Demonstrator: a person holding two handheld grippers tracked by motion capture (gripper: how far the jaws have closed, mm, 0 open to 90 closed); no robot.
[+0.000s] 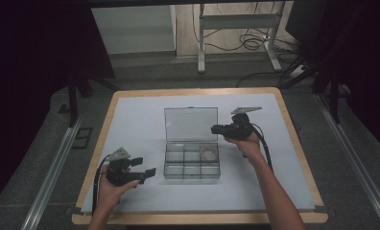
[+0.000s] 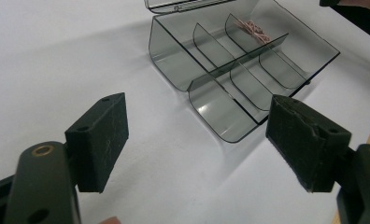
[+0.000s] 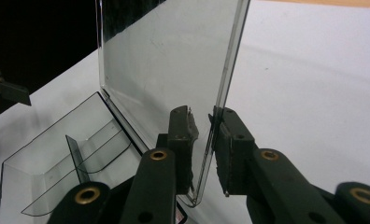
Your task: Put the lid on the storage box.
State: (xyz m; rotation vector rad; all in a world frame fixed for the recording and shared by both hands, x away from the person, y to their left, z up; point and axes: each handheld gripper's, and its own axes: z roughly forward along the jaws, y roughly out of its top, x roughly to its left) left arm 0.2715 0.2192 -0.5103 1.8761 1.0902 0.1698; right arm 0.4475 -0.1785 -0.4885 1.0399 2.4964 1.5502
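We see a dim room around a wooden table (image 1: pixel 293 143) whose top is covered by a white sheet (image 1: pixel 140 129), with cables and the legs of a metal frame (image 1: pixel 236 33) on the floor beyond the far edge. A clear plastic compartment box (image 1: pixel 192 162) sits near the middle of the sheet, its hinged lid (image 1: pixel 190 123) standing upright along the box's far side. In the back-right compartment we make out a small pinkish tangle (image 1: pixel 208 153); what it is we cannot tell. The right gripper (image 1: pixel 218 129) reaches in from the right at the lid's right edge. In the right gripper view its two pads stand on either side of that edge, the right-hand pad touching it and the left-hand pad just beside it, so the lid (image 3: pixel 174 60) lies between jaws that are nearly closed on it. The left gripper (image 1: pixel 147 167) rests near the front-left corner of the sheet, left of the box and apart from it. In the left gripper view its jaws stand wide open with nothing between them, pointing toward the box (image 2: pixel 239 70).
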